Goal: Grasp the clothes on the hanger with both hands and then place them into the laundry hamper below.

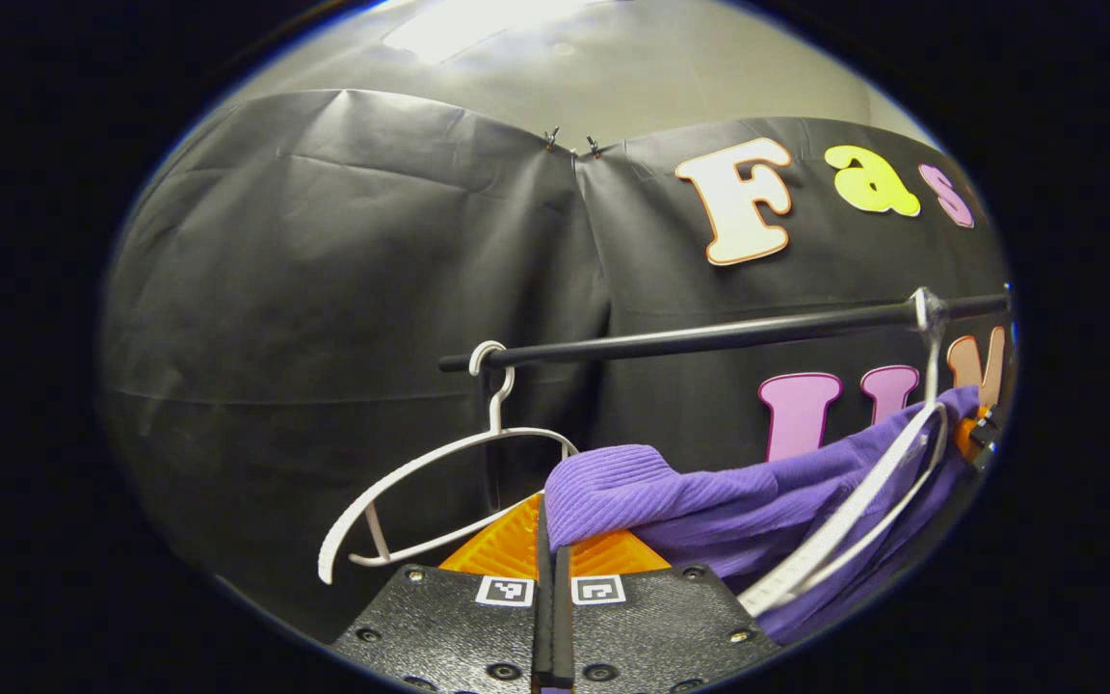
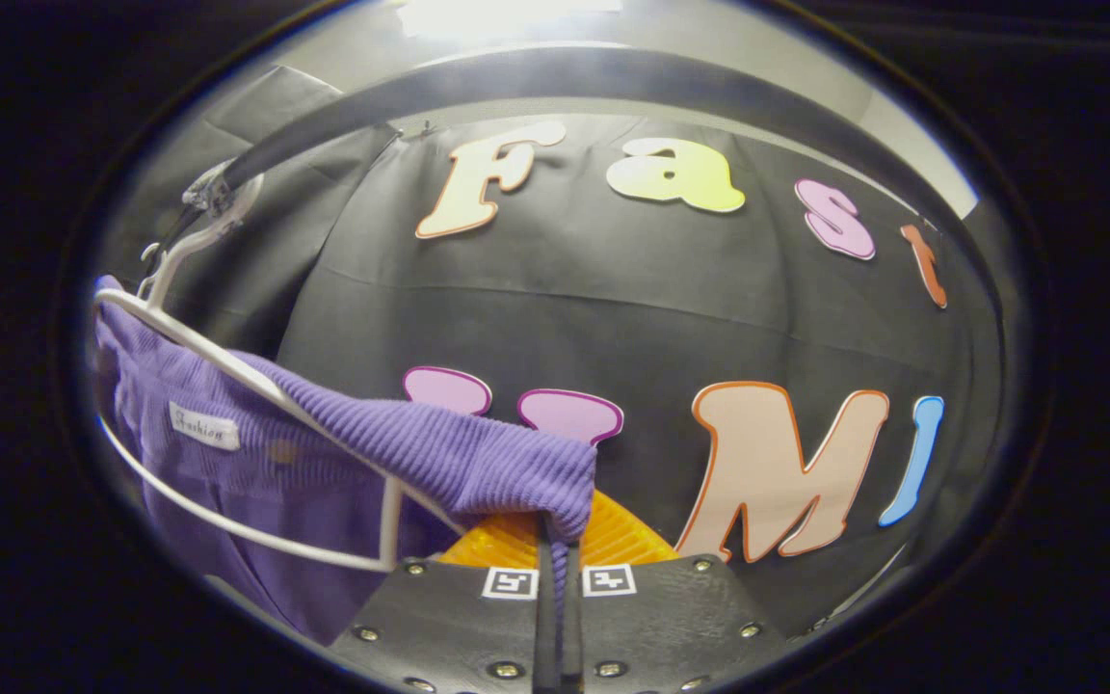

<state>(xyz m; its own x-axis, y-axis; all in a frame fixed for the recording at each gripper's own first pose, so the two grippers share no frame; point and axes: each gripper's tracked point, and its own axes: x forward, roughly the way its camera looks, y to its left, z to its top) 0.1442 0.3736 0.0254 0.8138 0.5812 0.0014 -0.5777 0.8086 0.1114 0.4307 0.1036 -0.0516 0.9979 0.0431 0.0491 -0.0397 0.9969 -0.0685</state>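
Nearest your lens in the left gripper view, the left gripper (image 1: pixel 552 569) has its jaws clenched together, with a fold of the purple ribbed top (image 1: pixel 709 501) lying over and just past its tips; whether cloth is truly pinched between them you cannot tell from here. In the right gripper view, the right gripper (image 2: pixel 555 559) is clamped on the other end of the same garment, a strip of knit running down into the closed slot between the fingers.

The top hangs stretched between your two grippers, draped across a white hanger (image 2: pixel 256 386) whose hook sits on the black rail (image 1: pixel 709 337). Judge it as light, soft and stretchy: it will sag and slide rather than hold shape, and the ribbed knit should grip well against the pads. The shoulder ends, where you have it, are the sensible places to hold; the risk is the hanger's wire frame snagging the neck as you draw the cloth off.

The left gripper view gives you the rail's free end and a second, bare white hanger (image 1: pixel 420 482) hooked there. The right gripper view gives you the garment's inner side, with its small white neck label (image 2: pixel 203 426).
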